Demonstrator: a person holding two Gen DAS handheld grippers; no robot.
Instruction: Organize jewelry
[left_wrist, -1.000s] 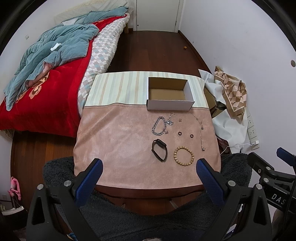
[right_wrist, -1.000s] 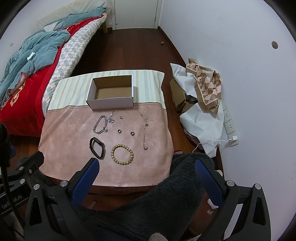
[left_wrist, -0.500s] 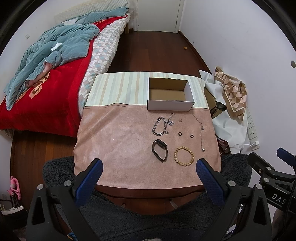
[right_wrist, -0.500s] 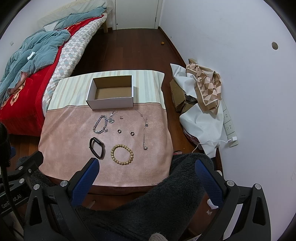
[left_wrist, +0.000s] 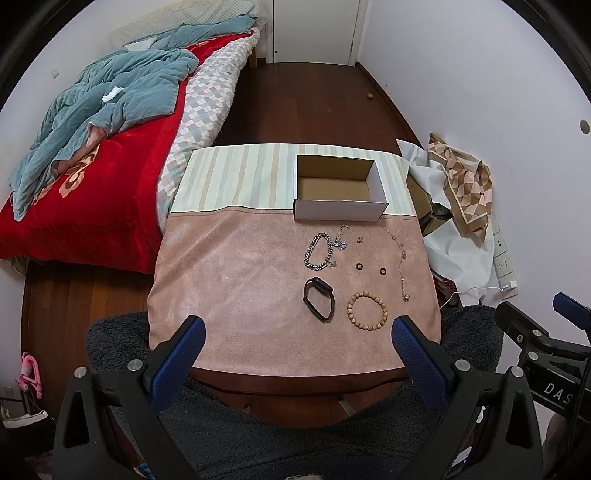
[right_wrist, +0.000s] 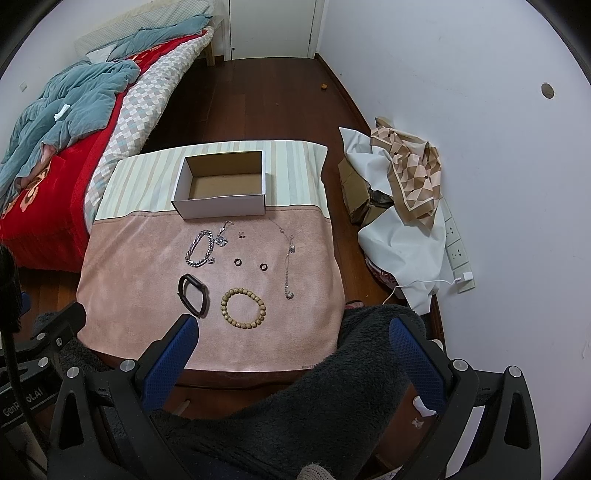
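Home bedroom, unmade bed (left_wrist: 110, 155) with red cover, wooden floor (left_wrist: 314, 103), cloth-covered table (left_wrist: 240, 288)

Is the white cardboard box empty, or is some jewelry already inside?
Empty: the box shows only its bare brown floor in both views.

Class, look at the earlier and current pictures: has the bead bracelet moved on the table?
No. The bead bracelet lies in the same spot, just right of the black band and nearer than the box.

tiny charm (left_wrist: 359, 240) too small to identify, right tongs (left_wrist: 561, 306) cut off at frame edge
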